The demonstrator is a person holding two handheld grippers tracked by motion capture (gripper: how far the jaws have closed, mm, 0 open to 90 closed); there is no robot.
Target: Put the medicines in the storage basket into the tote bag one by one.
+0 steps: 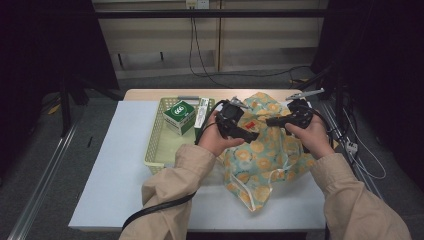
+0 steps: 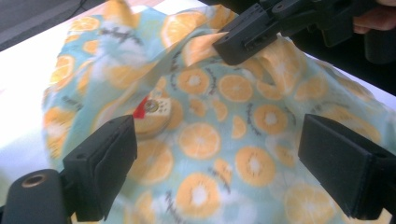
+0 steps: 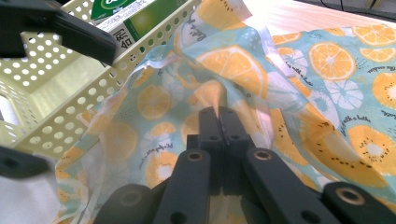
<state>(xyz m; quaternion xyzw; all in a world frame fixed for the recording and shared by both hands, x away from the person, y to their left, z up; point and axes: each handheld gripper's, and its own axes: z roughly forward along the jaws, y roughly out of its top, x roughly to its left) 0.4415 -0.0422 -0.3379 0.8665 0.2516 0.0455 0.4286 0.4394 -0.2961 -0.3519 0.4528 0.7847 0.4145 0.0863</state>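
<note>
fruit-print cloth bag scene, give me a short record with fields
work item: teal drawstring cloth bag printed with orange slices, lying crumpled on the white table
right gripper: shut on a fold of the bag
left gripper: open above the bag, nothing between its jaws
beside bag: pale yellow perforated plastic basket
in basket: green and white carton

A fixed high camera looks forward and down over the whole table (image 1: 105, 165). Two close cameras ride the handheld tools, each facing along its own black jaws. All three share the orange-print cloth (image 1: 260, 150) (image 2: 219, 140) (image 3: 327, 93).
</note>
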